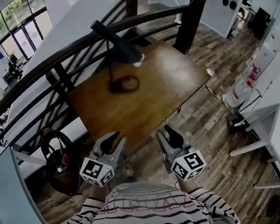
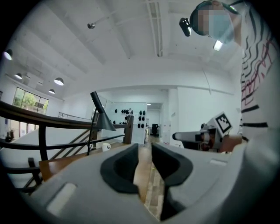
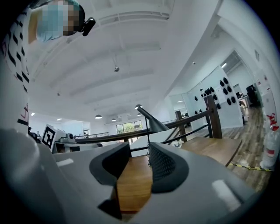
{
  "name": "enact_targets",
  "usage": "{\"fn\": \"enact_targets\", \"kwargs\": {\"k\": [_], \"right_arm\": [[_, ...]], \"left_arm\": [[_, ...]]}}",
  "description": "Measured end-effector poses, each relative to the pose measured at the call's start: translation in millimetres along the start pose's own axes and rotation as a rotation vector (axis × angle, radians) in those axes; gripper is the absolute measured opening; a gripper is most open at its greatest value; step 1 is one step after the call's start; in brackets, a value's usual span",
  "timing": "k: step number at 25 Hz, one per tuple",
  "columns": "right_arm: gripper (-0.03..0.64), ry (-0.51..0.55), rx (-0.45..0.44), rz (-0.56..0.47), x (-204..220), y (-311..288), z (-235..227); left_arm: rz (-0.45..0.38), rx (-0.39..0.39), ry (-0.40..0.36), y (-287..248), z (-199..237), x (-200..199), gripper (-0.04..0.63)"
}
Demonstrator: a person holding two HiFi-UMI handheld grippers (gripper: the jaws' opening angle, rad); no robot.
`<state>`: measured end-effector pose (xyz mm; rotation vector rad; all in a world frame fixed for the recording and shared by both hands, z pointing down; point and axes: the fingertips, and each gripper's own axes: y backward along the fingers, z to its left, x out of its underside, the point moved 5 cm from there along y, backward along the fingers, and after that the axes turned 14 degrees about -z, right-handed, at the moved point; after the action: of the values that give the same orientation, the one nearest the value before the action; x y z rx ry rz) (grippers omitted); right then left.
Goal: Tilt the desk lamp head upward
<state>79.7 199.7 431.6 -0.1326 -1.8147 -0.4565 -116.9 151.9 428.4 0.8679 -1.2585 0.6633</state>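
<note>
Head view, steeply down. A wooden table (image 1: 149,100), smooth brown top with an angled outline, sits mid-frame on plank flooring (image 1: 218,140). The desk lamp (image 1: 122,50) stands at the table's upper edge: matte black, with a round base, a thin straight stem and a cone-shaped head tilted off the stem. A small white cup (image 1: 138,60) sits just beside the head in this view. Dark curved railing (image 1: 72,47), a thick rounded bar, crosses the upper left behind the table.

Left gripper (image 1: 112,139), lower centre-left, is grey moulded plastic with a black-and-white marker cube (image 1: 96,171) at its rear. It is held short of the table's near edge, well apart from the lamp. In the left gripper view the left gripper (image 2: 145,152) has its dark hollowed pads parted by a narrow gap. Only table and floor show through; nothing is held. The lamp (image 2: 100,114) stands left of the jaws in that view.

Right gripper (image 1: 170,132), lower centre-right, is the same build and is also clear of the lamp. In the right gripper view the right gripper (image 3: 140,154) has its jaws partly open, one pad ribbed. Bare wood lies between them, nothing gripped. The lamp (image 3: 154,121) rises just above the jaws in the frame, beyond them on the table.

A striped knit sleeve and shirt (image 1: 141,215) fill the bottom edge.
</note>
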Motion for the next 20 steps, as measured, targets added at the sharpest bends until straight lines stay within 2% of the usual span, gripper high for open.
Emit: {"fn": "enact_targets", "kwargs": {"k": [8, 20], "right_arm": [[0.143, 0.012, 0.044, -0.012, 8.8, -66.8, -18.9], [0.172, 0.004, 0.094, -0.01, 27.5, -151.4, -17.6]], "left_arm": [[0.008, 0.038, 0.008, -38.2, 70.5, 0.5, 0.115], [0.011, 0.072, 0.025, -50.3, 160.8, -6.7, 0.126]]}}
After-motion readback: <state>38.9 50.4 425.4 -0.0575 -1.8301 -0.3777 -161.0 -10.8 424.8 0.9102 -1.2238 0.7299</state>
